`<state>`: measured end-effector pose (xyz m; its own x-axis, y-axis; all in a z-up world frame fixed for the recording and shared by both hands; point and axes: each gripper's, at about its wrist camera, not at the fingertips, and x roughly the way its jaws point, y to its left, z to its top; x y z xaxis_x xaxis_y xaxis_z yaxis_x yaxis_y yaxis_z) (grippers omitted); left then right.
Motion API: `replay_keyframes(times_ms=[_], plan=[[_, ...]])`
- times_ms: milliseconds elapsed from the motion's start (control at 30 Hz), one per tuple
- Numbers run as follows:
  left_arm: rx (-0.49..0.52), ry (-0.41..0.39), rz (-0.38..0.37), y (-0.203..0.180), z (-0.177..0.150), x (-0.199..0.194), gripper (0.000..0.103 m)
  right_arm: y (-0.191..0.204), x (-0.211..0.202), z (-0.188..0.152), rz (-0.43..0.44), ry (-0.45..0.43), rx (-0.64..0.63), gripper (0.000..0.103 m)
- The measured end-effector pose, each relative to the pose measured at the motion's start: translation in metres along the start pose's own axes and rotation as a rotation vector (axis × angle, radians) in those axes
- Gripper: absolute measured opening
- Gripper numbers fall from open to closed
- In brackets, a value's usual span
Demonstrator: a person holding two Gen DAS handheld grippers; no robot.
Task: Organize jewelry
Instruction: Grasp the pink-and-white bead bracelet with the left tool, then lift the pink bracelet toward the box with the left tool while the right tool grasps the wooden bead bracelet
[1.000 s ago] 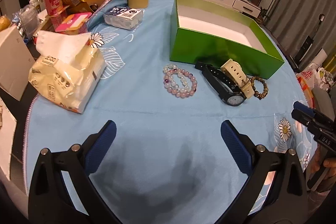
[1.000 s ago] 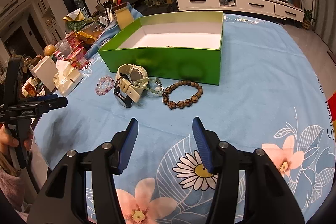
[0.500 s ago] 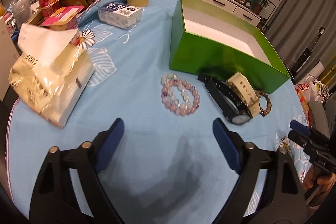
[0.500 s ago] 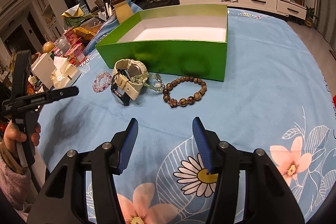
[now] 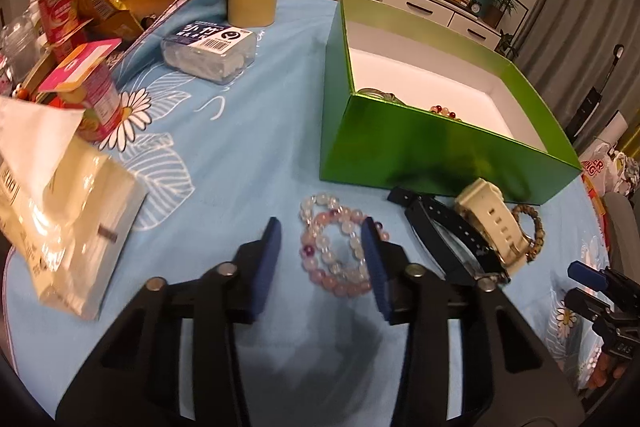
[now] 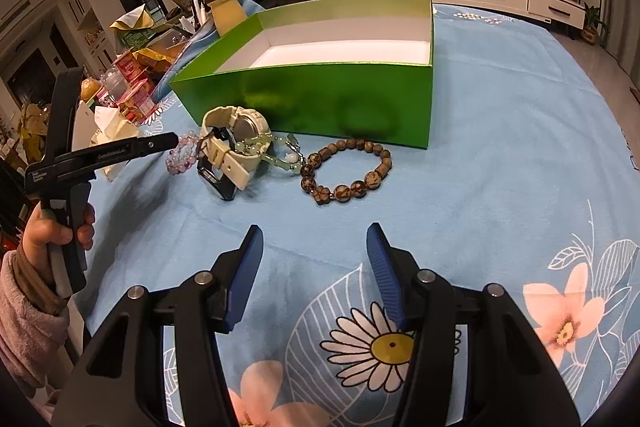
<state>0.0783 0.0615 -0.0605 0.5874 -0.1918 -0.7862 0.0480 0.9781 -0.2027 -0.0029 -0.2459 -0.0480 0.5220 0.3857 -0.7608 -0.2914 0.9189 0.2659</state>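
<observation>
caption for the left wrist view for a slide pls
Left gripper, jaws just closing, reaches the pink bead bracelet lying beside two watches in front of the green box.

Jewelry laid out before the green box (image 6: 320,95)

Cream watch (image 6: 230,147), brown bead bracelet (image 6: 346,169) and pink bracelet (image 6: 181,155) lie near it; right gripper (image 6: 316,267) hovers open above the floral cloth (image 6: 500,167).

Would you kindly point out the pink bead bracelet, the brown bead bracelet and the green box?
Pink bead bracelet (image 5: 336,251), left wrist view: beads near its middle.
Brown bead bracelet (image 6: 346,191), right wrist view: a near bead.
Green box (image 6: 320,99), right wrist view: its near outer wall.
</observation>
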Motion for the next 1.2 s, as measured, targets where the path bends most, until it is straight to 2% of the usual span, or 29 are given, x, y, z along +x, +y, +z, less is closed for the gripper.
replay_keyframes(times_ms=[100, 133, 167, 300, 600, 833, 1200], plan=[[0.012, 0.007, 0.005, 0.000, 0.003, 0.008, 0.026, -0.002, 0.003, 0.000, 0.000, 0.005, 0.001, 0.055], [0.016, 0.012, 0.004, 0.000, 0.003, 0.011, 0.018, -0.002, 0.003, 0.001, 0.000, 0.005, 0.001, 0.055], [0.018, 0.017, 0.005, 0.000, 0.003, 0.013, 0.014, -0.002, 0.004, 0.001, 0.001, 0.006, 0.001, 0.055], [-0.007, -0.016, 0.000, 0.006, 0.003, 0.011, 0.007, -0.002, 0.006, 0.002, 0.002, 0.010, -0.003, 0.055], [-0.036, -0.088, -0.058, 0.008, 0.007, -0.018, 0.007, -0.001, 0.011, 0.006, 0.002, 0.014, -0.009, 0.055], [0.001, -0.156, -0.119, -0.007, 0.010, -0.059, 0.007, -0.002, 0.018, 0.012, -0.007, 0.012, -0.033, 0.055], [0.013, -0.153, -0.180, -0.019, 0.015, -0.077, 0.007, 0.015, 0.040, 0.032, -0.018, 0.014, -0.177, 0.055]])
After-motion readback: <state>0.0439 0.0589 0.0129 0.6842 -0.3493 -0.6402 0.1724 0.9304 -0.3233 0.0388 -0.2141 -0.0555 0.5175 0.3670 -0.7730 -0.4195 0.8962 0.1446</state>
